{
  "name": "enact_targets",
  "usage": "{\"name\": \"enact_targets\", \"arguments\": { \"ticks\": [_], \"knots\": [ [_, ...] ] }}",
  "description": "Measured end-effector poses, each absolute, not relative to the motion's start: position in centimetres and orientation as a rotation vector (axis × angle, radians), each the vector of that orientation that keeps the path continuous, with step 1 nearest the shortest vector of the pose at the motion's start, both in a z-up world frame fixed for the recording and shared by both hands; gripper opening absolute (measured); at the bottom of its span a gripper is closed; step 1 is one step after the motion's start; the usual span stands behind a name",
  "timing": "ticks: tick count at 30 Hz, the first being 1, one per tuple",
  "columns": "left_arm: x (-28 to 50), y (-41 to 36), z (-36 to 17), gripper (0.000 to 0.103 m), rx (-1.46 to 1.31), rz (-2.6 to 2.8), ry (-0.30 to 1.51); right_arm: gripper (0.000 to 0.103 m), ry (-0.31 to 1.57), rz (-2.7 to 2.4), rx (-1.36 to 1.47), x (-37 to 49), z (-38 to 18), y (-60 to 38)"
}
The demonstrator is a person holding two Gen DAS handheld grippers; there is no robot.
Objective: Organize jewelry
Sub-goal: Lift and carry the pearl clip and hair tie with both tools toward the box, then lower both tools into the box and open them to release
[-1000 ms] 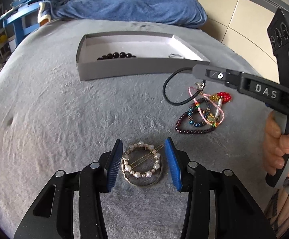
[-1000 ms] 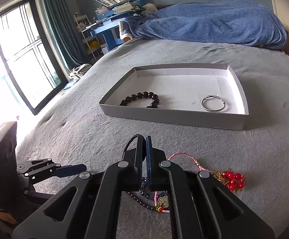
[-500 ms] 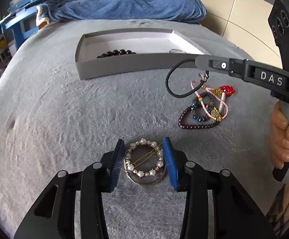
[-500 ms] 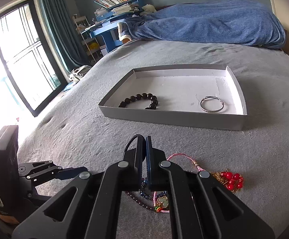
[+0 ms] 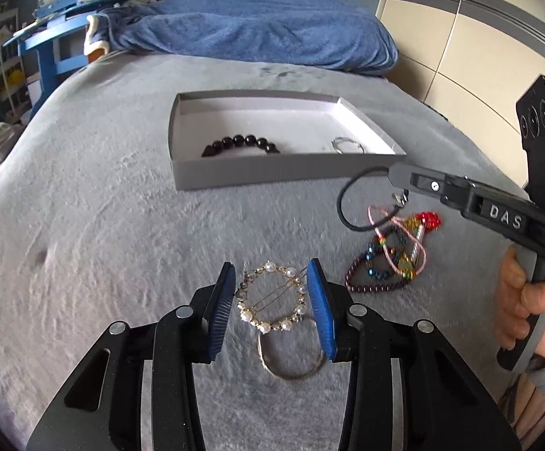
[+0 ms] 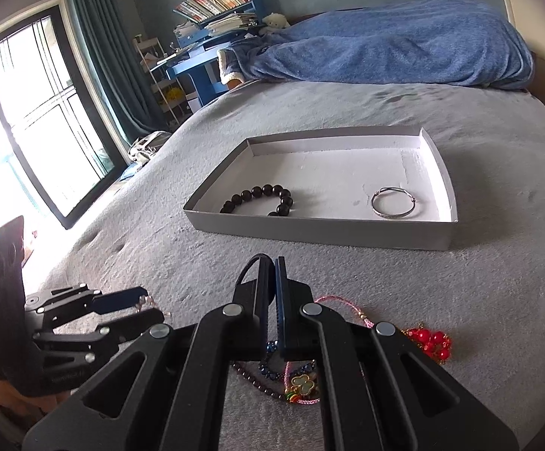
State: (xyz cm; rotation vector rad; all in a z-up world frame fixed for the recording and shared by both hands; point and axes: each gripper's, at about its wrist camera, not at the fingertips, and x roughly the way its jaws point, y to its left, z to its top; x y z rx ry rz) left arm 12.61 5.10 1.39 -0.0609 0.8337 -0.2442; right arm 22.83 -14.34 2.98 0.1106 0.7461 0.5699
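My left gripper is shut on a gold hoop set with pearls, its blue pads pressing both sides, and holds it just above the grey bed cover. Under it a plain silver bangle lies on the cover. My right gripper is shut on a black cord loop that hangs from its tips above a pile of bead strings. In the right wrist view the shut right gripper shows the black cord at its tip, and the left gripper is low on the left.
A shallow grey tray lies further back with a black bead bracelet and a silver bangle in it. Red beads lie at the pile's right. A blue blanket covers the far end of the bed.
My left gripper has risen with the pearl hoop, uncovering the silver bangle that stays on the cover. The right gripper keeps the black cord and has hardly moved.
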Motion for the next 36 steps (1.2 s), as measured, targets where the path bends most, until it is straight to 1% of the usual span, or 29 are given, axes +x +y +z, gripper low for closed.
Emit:
{"name": "enact_targets", "arguments": {
  "ticks": [8,18,26,36],
  "knots": [
    [15.2,4.7,3.4,0.041,-0.040,-0.243,0.800,0.003,0.731,0.557,0.100,23.7,3.8,-14.9],
    [19.4,4.2,6.0,0.041,0.002,-0.259,0.771,0.003,0.693,0.516,0.066,26.4,6.3,-16.6],
    [23.0,3.4,6.2,0.041,0.015,-0.269,0.792,0.003,0.669,0.474,0.071,30.4,8.3,-18.5],
    [29.0,4.3,5.4,0.041,-0.015,-0.254,0.813,0.003,0.708,0.454,0.089,34.5,6.9,-17.8]
  ]
}}
